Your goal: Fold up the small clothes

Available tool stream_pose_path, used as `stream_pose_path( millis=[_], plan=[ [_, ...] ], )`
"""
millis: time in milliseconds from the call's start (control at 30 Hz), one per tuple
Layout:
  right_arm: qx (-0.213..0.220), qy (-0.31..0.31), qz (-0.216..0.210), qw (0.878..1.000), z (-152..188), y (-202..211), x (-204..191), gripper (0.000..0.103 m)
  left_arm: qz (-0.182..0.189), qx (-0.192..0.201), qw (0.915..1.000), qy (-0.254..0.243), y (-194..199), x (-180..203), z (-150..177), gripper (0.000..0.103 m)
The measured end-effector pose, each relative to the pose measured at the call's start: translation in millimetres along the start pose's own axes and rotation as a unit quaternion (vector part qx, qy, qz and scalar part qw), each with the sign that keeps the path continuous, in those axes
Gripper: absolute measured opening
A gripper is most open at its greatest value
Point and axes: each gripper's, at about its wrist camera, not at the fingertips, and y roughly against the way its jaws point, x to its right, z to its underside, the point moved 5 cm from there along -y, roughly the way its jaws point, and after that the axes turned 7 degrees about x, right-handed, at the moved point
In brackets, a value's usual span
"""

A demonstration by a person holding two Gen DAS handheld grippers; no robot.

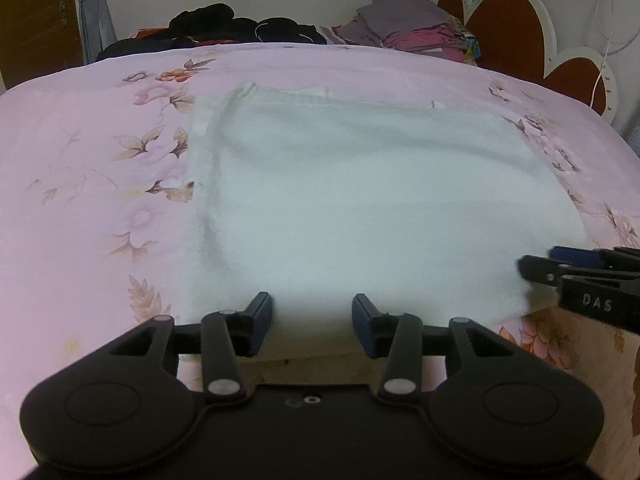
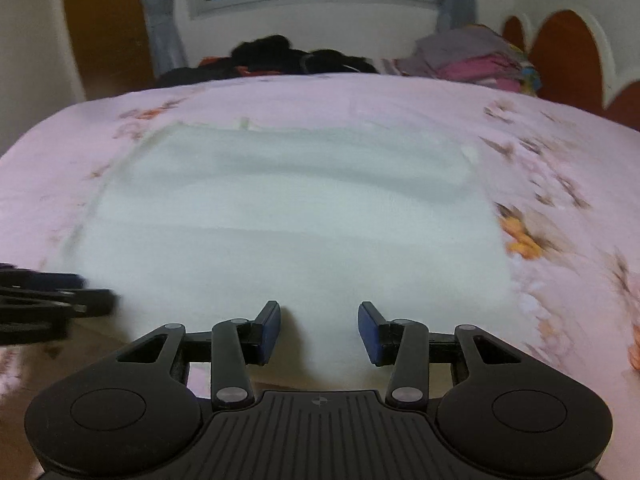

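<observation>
Folding stage, early to middle by appearance: white garment (image 1: 360, 200) lies spread on the pink floral bedspread (image 1: 92, 152), its left margin doubled inward as a narrow strip, which suggests one side fold is made; whether the right side has been turned in cannot be told. Further folds, judged from the broad flat shape, remain to be done. Left gripper (image 1: 312, 320) sits at the near hem with its jaws apart and nothing between them. Right gripper (image 2: 319, 326) likewise stands with jaws apart over the near hem, toward the garment's right half, holding no cloth; motion blur softens its view. Each gripper appears at the edge of the other's picture, just beside the near corners. Garment is pale, soft and slightly fuzzy, roughly rectangular, with faint creases across the far part and small tags or seams along the far edge. Dark clothes (image 1: 224, 24) and folded stack (image 1: 416, 28) rest beyond, well apart
</observation>
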Motion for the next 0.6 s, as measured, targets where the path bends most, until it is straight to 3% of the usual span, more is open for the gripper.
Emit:
stream_pose_path(
  millis=[267, 600],
  plan=[
    [-0.001, -0.029, 0.061, 0.998, 15.2, 14.8, 51.7, 0.043, 0.006, 0.001, 1.0000, 0.000, 5.4, -7.8, 4.2, 0.044],
    [0.002, -0.042, 0.081, 0.996, 18.0, 12.7, 46.9, 0.043, 0.015, -0.005, 0.9998, 0.013, 8.6, -11.3, 2.6, 0.045]
  ],
)
